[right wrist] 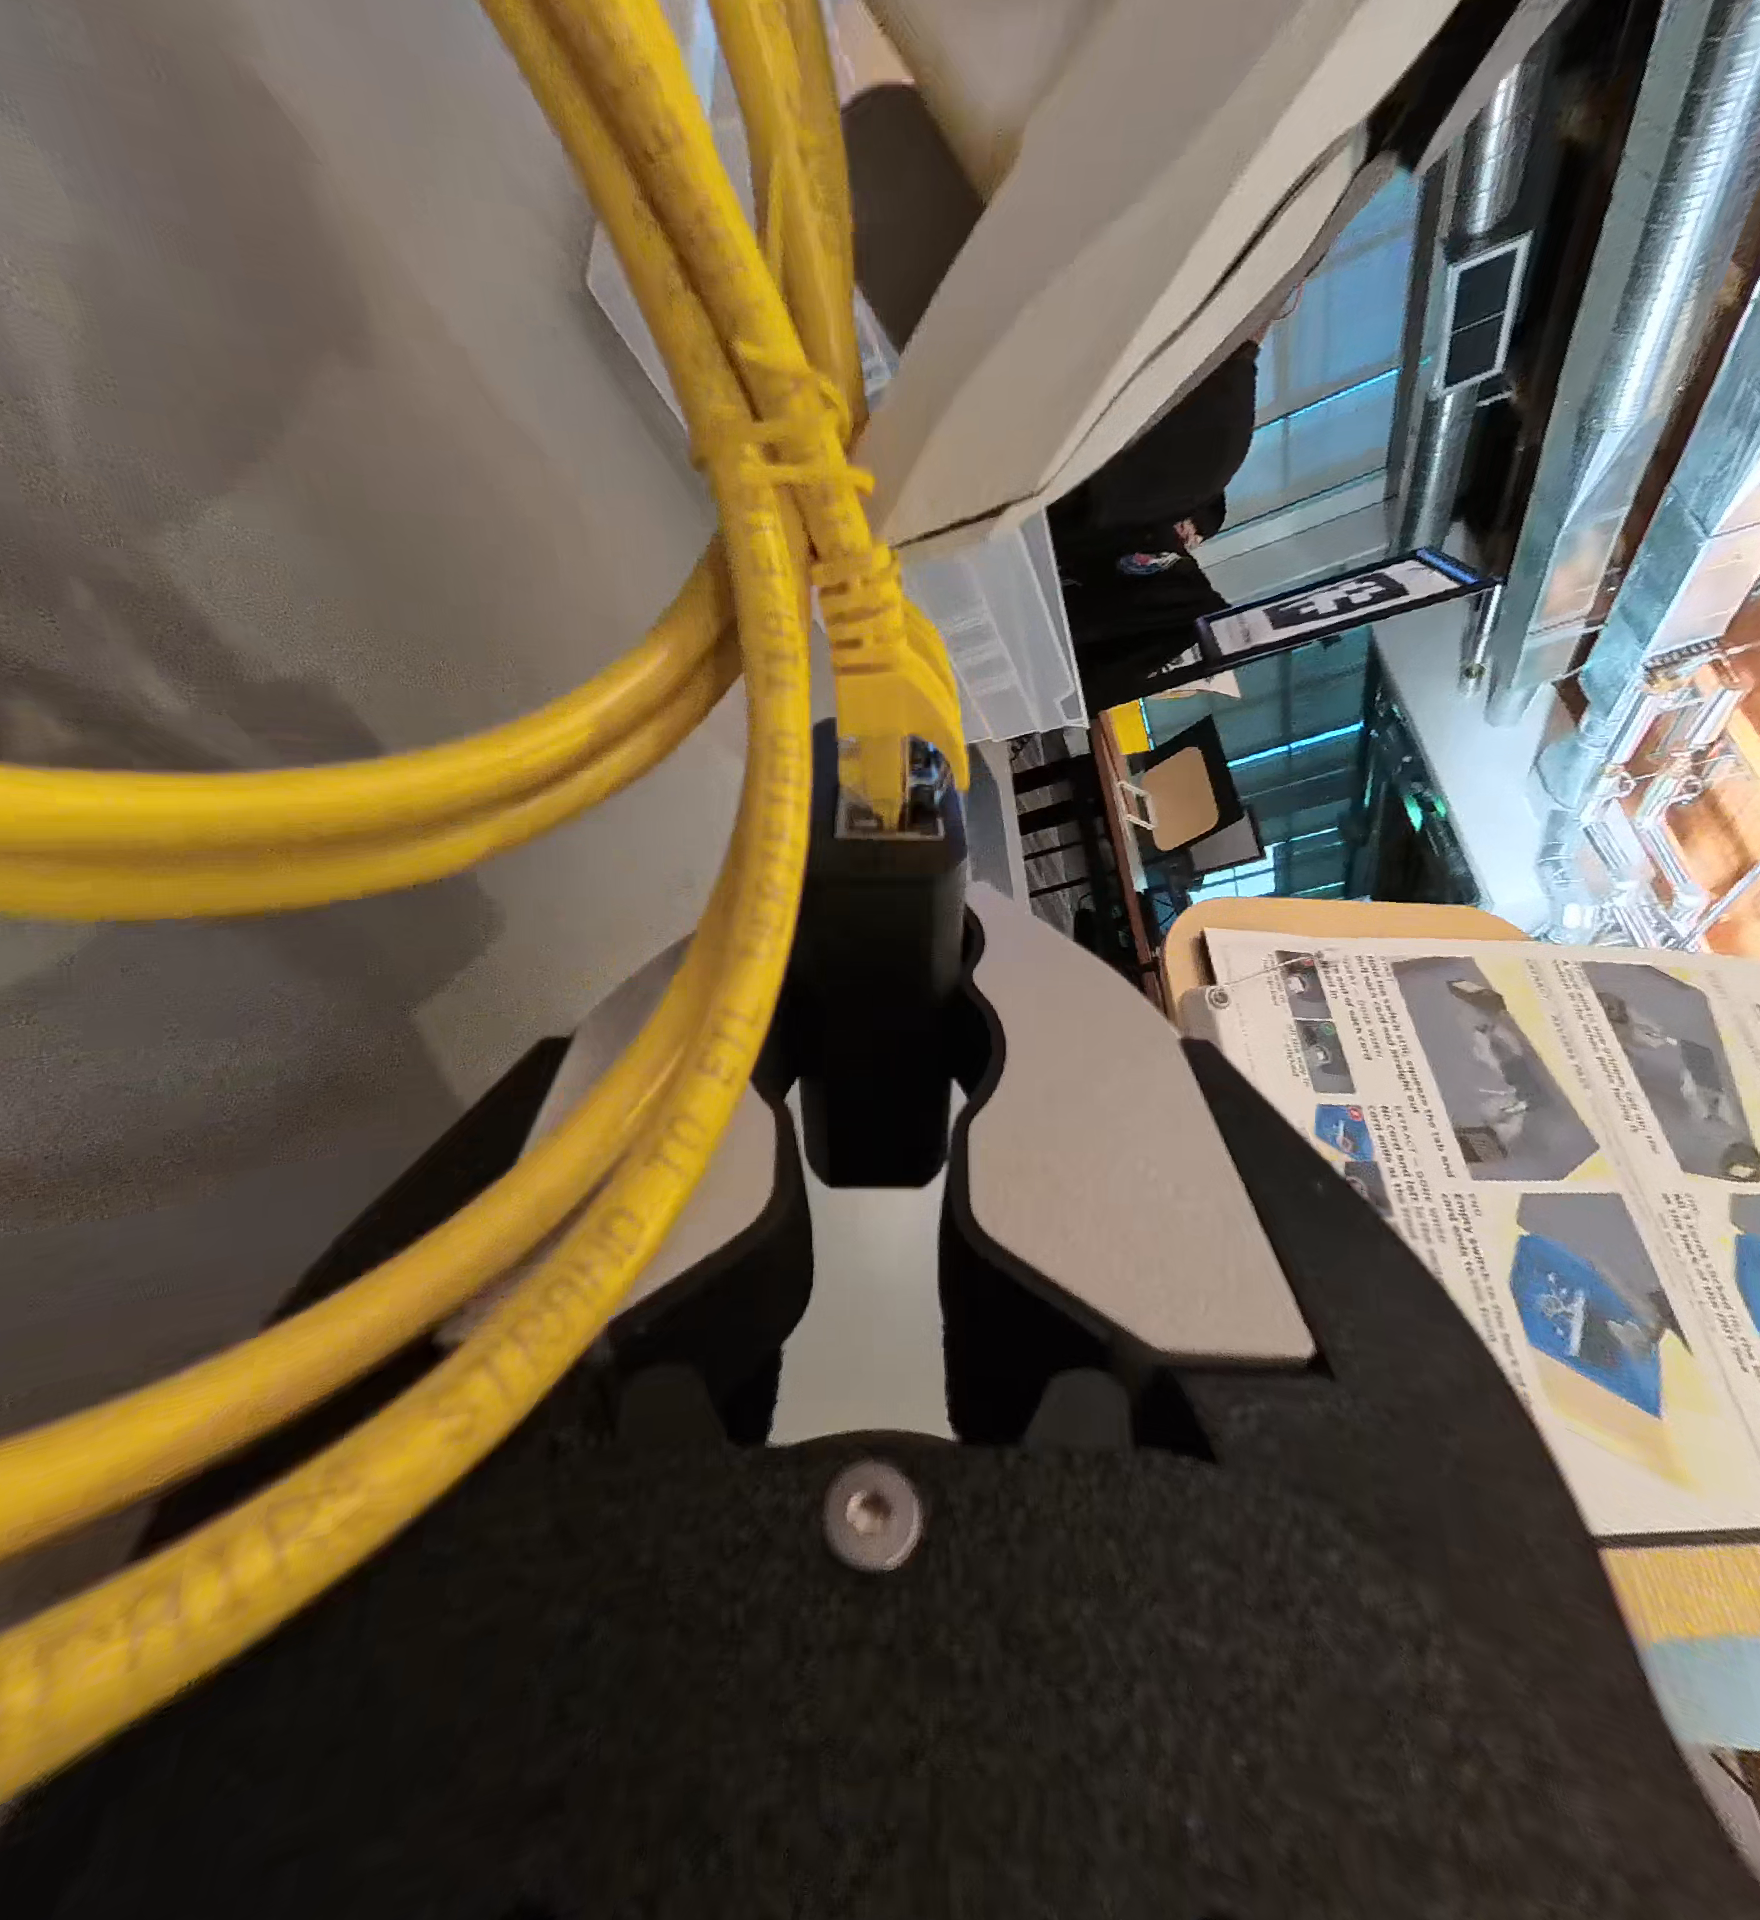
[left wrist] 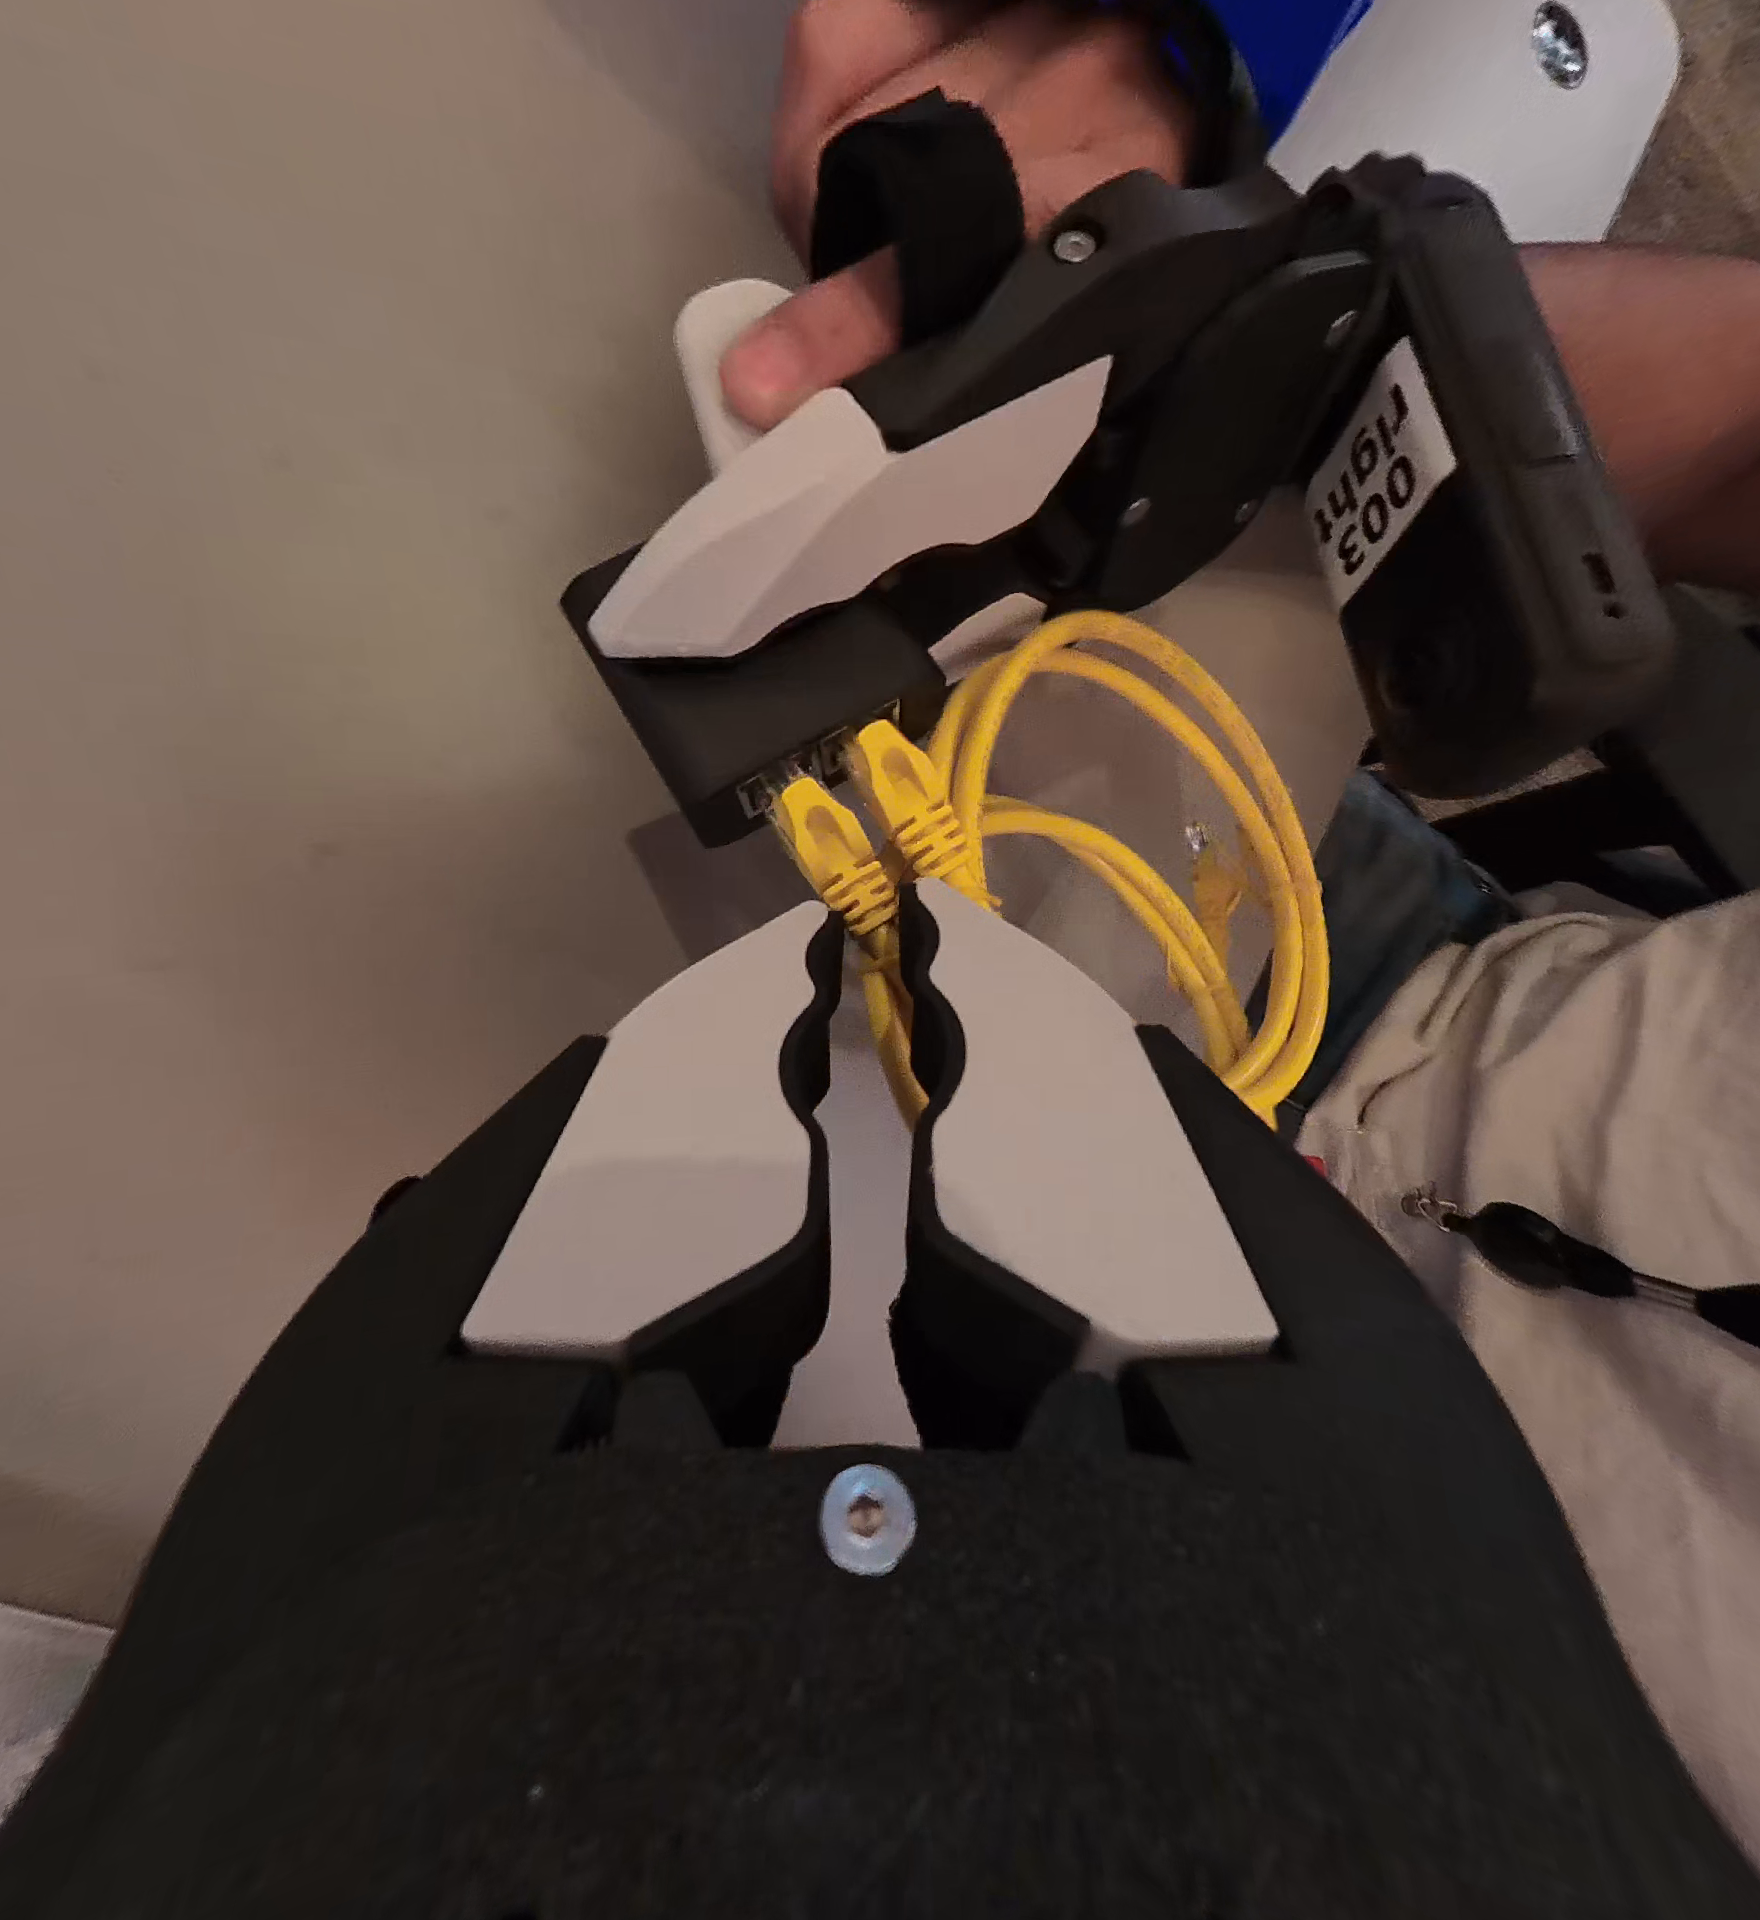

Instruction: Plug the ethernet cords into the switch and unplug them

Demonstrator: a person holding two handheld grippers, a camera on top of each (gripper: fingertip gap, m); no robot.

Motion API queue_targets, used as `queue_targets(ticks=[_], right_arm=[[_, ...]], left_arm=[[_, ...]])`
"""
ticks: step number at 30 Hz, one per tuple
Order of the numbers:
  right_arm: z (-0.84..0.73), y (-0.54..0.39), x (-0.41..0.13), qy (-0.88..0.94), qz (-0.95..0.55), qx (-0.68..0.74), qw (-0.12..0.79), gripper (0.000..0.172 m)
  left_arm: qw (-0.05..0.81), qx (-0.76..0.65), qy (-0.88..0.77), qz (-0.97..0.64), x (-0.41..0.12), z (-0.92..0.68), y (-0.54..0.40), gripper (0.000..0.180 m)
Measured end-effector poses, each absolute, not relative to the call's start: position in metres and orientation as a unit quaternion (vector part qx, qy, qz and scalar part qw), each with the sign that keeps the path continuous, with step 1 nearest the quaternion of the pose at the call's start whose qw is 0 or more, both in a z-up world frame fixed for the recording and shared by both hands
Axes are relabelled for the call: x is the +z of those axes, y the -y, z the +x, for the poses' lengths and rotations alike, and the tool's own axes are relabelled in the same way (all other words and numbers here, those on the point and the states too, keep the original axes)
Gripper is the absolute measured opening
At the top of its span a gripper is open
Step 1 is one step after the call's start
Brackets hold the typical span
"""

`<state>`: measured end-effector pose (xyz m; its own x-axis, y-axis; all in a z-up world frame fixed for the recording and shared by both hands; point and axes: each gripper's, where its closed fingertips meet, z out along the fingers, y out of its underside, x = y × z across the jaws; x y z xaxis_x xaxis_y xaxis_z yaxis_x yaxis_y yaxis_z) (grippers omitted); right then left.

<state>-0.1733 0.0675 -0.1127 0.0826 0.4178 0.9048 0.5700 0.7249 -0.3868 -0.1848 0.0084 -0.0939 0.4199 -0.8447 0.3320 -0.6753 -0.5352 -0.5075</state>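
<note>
Switch [left wrist: 751,727] up off the worktop, black, clamped flat between the pads of the right tool [left wrist: 668,634], port row turned toward the left tool; from the right wrist view the same box [right wrist: 881,997] sits squarely pinched between both fingers

Left to right along the port face:
- leftmost visible port looks empty
- first yellow plug [left wrist: 824,842] at or in its port; the left tool [left wrist: 871,925] has its tips closed on the strain-relief boot and the cord [left wrist: 891,1029] just behind it, pads pressing from both sides
- second yellow plug [left wrist: 907,800] seated in the next port, untouched
- further right, the slack of the yellow cords [left wrist: 1219,790] hangs in loose loops, with a free connector end [left wrist: 1214,883] dangling among them, in nothing

Step, as I judge it: working the first plug, either the last push in or the start of pulling it out; cannot tell which, nor whether it is latched

Next move calls for a straight line along the port axis, no sideways bending; if unplugging, the latch tab must be pressed first, and a grip on the boot may not reach it

Containers: a clear plastic bin [right wrist: 1011,623] in the background, contents not readable; the switch ports hold two plugs at most
</note>
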Motion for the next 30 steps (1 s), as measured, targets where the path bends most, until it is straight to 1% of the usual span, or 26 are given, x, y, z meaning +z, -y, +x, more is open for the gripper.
queue_targets(ticks=[2,6,8,9,10,12,14,16,19,23,24,26,27,30], right_arm=[[-0.17,-0.07,-0.114,0.673,-0.377,-0.048,0.634,0.024],[-0.164,-0.073,-0.107,0.65,-0.395,0.009,0.649,0.024],[-0.165,-0.072,-0.106,0.647,-0.399,0.026,0.65,0.024],[-0.165,-0.071,-0.107,0.645,-0.398,0.031,0.652,0.029],[-0.166,-0.07,-0.106,0.642,-0.399,0.042,0.654,0.023],[-0.167,-0.067,-0.104,0.637,-0.398,0.069,0.657,0.023],[-0.167,-0.064,-0.101,0.63,-0.399,0.097,0.659,0.023],[-0.168,-0.059,-0.098,0.626,-0.401,0.135,0.655,0.023],[-0.173,-0.049,-0.1,0.632,-0.399,0.176,0.64,0.023],[-0.179,-0.038,-0.106,0.649,-0.395,0.198,0.62,0.023],[-0.18,-0.036,-0.107,0.65,-0.395,0.203,0.617,0.023],[-0.18,-0.034,-0.104,0.646,-0.396,0.217,0.616,0.023],[-0.18,-0.035,-0.103,0.642,-0.398,0.223,0.616,0.023],[-0.177,-0.039,-0.103,0.637,-0.403,0.222,0.619,0.023]], left_arm=[[0.161,-0.291,-0.443,-0.833,-0.093,-0.182,-0.013,0.01],[0.191,-0.36,-0.403,-0.819,-0.079,-0.176,-0.018,0.011],[0.217,-0.386,-0.393,-0.806,-0.067,-0.178,-0.02,0.016],[0.232,-0.393,-0.391,-0.799,-0.061,-0.181,-0.02,0.017],[0.245,-0.395,-0.39,-0.795,-0.057,-0.186,-0.021,0.018],[0.27,-0.387,-0.405,-0.784,-0.053,-0.196,-0.021,0.019],[0.315,-0.352,-0.435,-0.766,-0.059,-0.208,-0.024,0.02],[0.392,-0.293,-0.475,-0.731,-0.066,-0.216,-0.031,0.024],[0.496,-0.238,-0.529,-0.646,-0.064,-0.211,-0.026,0.024],[0.596,-0.134,-0.579,-0.54,-0.052,-0.203,-0.017,0.024],[0.611,-0.102,-0.591,-0.518,-0.051,-0.204,-0.017,0.024],[0.601,-0.065,-0.62,-0.5,-0.06,-0.207,-0.015,0.02],[0.574,-0.072,-0.638,-0.508,-0.069,-0.208,-0.012,0.02],[0.532,-0.121,-0.641,-0.54,-0.075,-0.206,-0.003,0.028]])
